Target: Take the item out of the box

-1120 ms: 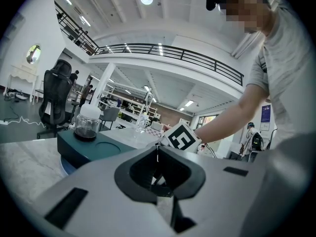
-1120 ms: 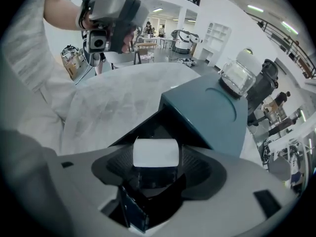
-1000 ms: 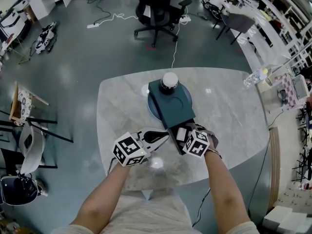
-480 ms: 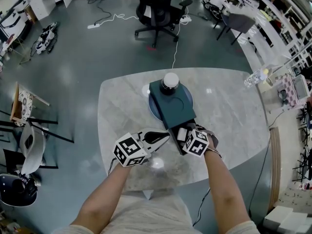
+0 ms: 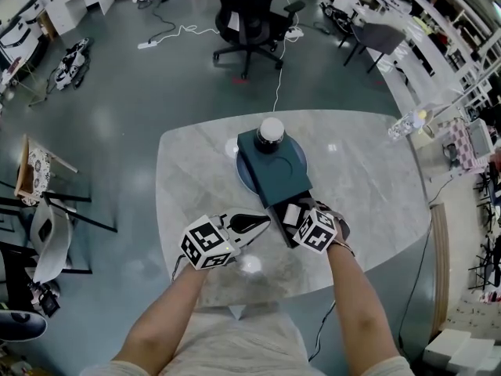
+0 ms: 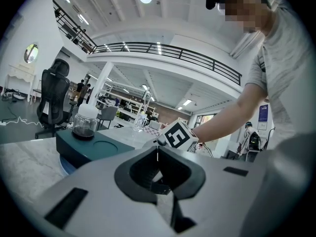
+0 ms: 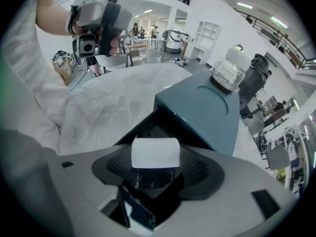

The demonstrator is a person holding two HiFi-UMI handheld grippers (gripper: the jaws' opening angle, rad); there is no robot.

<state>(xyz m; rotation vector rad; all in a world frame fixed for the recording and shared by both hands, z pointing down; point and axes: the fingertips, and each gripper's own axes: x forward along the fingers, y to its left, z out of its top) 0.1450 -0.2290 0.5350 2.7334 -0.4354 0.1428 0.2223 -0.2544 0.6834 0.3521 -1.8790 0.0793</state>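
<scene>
A grey-white marble table (image 5: 368, 178) carries a round blue plate (image 5: 241, 177), and a teal rectangular box (image 5: 274, 171) lies on that plate. A clear glass jar with a white lid (image 5: 272, 131) stands upright on the far end of the box top. The near end of the box is open and faces the person. The right gripper (image 5: 293, 219) is positioned at this open end, with its 2 jaws clamped on the small dark jar with a white cap (image 7: 155, 152). This jar is upright, just in front of the dark opening. The views do not show whether its base is clear of the box. The left gripper (image 5: 262, 222) hangs just left of the open end, near the right gripper and not touching the box. Its 2 jaws are pressed together with nothing between them.
</scene>
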